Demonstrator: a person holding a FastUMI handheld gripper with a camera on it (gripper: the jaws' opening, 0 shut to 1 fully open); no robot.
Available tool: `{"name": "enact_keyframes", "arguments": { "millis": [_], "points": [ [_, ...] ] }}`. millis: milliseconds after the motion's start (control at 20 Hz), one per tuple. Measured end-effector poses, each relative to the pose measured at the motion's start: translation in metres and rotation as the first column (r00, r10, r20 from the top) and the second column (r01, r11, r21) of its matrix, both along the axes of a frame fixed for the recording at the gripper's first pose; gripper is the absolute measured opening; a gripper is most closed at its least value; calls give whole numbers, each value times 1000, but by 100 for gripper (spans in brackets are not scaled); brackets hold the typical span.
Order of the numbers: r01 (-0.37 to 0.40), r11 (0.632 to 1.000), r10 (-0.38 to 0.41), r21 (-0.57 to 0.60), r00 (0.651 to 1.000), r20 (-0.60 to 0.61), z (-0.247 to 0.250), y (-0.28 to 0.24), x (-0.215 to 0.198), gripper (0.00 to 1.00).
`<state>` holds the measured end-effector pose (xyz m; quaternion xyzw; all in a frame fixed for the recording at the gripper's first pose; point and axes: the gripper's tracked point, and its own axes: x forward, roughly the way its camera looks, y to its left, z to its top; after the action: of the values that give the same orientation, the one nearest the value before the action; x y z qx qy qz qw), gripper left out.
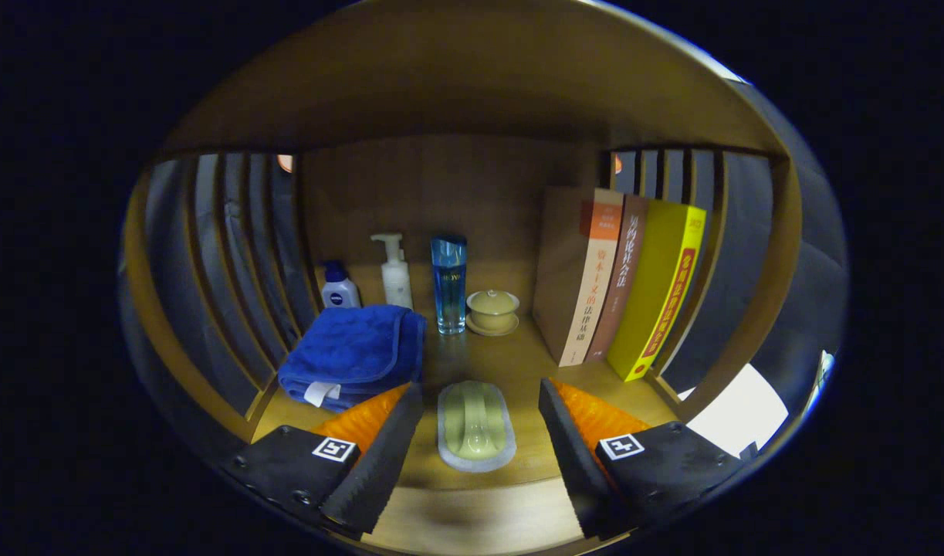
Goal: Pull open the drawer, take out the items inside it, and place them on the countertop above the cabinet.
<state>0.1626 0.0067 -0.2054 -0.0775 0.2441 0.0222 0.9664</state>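
Gripper fingers spread apart, clamping nothing; a pale green oblong item lies flat on the desk between them, untouched; folded blue towel just ahead of the left finger; bottles, lidded cup and upright books stand beyond.

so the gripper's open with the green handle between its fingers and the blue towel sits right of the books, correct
Not quite. In the gripper view the gripper is open with the green handle between its fingers, but the blue towel lies left of the books, across the shelf from them, in front of the small bottles.
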Motion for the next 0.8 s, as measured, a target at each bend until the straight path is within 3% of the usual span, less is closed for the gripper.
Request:
{"name": "enact_keyframes", "arguments": {
  "millis": [250, 800],
  "points": [
    [-53, 998, 57, -42, 992, 112, 39, 11, -60, 99],
    [-97, 995, 94, 18, 987, 132, 27, 7, -203, 99]
  ]
}}
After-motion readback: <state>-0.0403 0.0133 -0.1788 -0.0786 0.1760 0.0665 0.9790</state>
